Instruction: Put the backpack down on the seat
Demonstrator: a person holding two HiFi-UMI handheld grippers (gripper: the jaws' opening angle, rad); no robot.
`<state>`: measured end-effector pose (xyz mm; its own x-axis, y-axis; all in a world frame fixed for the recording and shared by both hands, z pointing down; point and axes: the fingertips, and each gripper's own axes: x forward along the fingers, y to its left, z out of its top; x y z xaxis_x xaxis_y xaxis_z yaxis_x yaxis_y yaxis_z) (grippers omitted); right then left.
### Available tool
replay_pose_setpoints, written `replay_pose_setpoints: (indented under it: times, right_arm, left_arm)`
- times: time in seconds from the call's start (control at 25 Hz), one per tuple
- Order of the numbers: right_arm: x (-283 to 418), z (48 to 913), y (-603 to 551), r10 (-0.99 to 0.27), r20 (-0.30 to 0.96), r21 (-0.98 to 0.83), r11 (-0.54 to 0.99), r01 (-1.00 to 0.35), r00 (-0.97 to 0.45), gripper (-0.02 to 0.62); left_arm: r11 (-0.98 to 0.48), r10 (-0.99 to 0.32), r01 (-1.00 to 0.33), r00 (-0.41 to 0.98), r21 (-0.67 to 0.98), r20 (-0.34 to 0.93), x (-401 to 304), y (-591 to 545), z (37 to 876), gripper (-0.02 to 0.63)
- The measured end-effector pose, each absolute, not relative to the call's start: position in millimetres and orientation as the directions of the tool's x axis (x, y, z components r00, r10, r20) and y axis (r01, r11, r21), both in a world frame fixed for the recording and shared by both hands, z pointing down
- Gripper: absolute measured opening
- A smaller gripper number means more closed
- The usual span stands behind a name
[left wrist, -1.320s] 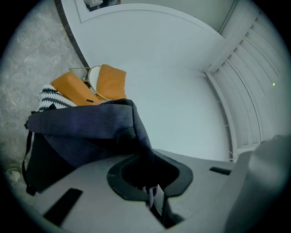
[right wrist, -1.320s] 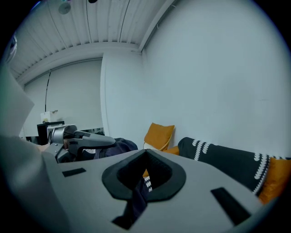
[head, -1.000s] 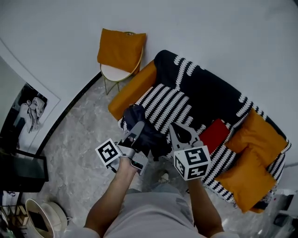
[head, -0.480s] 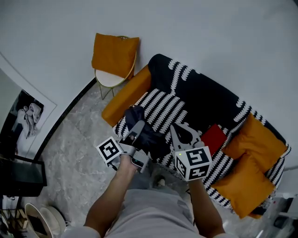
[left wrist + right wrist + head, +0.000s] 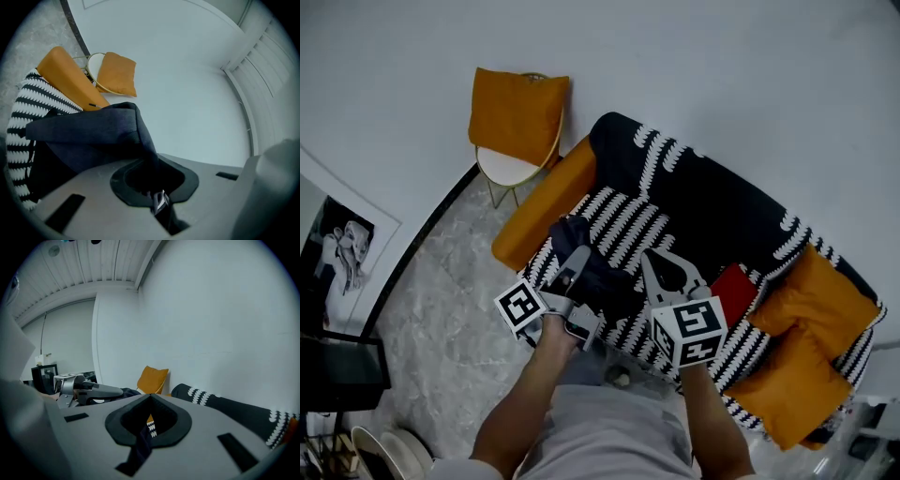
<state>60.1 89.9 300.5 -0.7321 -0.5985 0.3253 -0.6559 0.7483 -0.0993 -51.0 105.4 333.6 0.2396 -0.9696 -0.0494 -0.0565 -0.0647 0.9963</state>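
- The backpack (image 5: 598, 277) was held up between the two tongs, close in front of the person. It hung over the front edge of the sofa (image 5: 703, 202), near the orange armrest (image 5: 546, 202).
- The left tongs (image 5: 577, 265) were pressed together on a fold of the backpack's dark cloth. In the left gripper view that cloth was seen running straight into the closed tips.
- The right tongs (image 5: 659, 270) were likewise closed, pinching a narrow dark strap that was judged to belong to the backpack.
- The seat (image 5: 619, 220) was covered by a black-and-white striped throw, and a bare stretch of it lay just beyond the bag.
- A red thing (image 5: 736, 289) and orange cushions (image 5: 811, 300) were seen well apart from the bag, at the other end of the sofa.
- A chair (image 5: 511, 159) with its own orange cushion stood beside the armrest and was not involved.
- The carrying was judged nearly finished, since the bag had been brought to the sofa.
- The setting-down itself was judged not yet done, as the bag's weight appeared to be borne by the tongs. Whether its bottom touched the seat edge could not be told.
- What was left, by that reading: the bag to be lowered onto the striped seat and both tongs to be opened and drawn away.
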Motion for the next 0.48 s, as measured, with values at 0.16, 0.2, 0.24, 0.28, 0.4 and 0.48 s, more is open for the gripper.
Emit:
replay_pose_setpoints:
  times: [0.16,0.2,0.24,0.28,0.4,0.48]
  right_arm:
    - [41.8,309.4,49.0,-0.603,0.333,-0.100,0.742,-0.663,-0.725,0.001]
    - [37.7,312.3,38.6,-0.604,0.339,-0.102,0.739,-0.666,-0.722,0.002]
    - [33.7,315.1,28.5,-0.605,0.345,-0.105,0.735,-0.670,-0.718,0.002]
    - [30.1,317.5,18.5,-0.606,0.350,-0.110,0.731,-0.674,-0.714,0.002]
    - [19.6,324.9,-10.8,-0.608,0.362,-0.119,0.722,-0.682,-0.707,0.002]
    - [11.4,331.0,-28.1,-0.610,0.374,-0.123,0.714,-0.690,-0.698,0.002]
  left_arm:
    - [-0.057,-0.965,-0.053,0.258,0.997,-0.041,-64.6,61.5,346.2,0.023]
    - [-0.052,-0.964,-0.052,0.263,0.997,-0.037,-68.7,50.8,349.9,0.023]
    - [-0.046,-0.963,-0.052,0.267,0.998,-0.031,-73.3,40.7,353.7,0.023]
    - [-0.040,-0.962,-0.053,0.272,0.998,-0.025,-78.1,30.9,357.8,0.023]
    - [-0.026,-0.957,-0.062,0.289,0.998,-0.007,-90.1,0.7,369.7,0.023]
    - [-0.014,-0.953,-0.064,0.303,0.998,0.006,-97.3,-18.8,377.5,0.023]
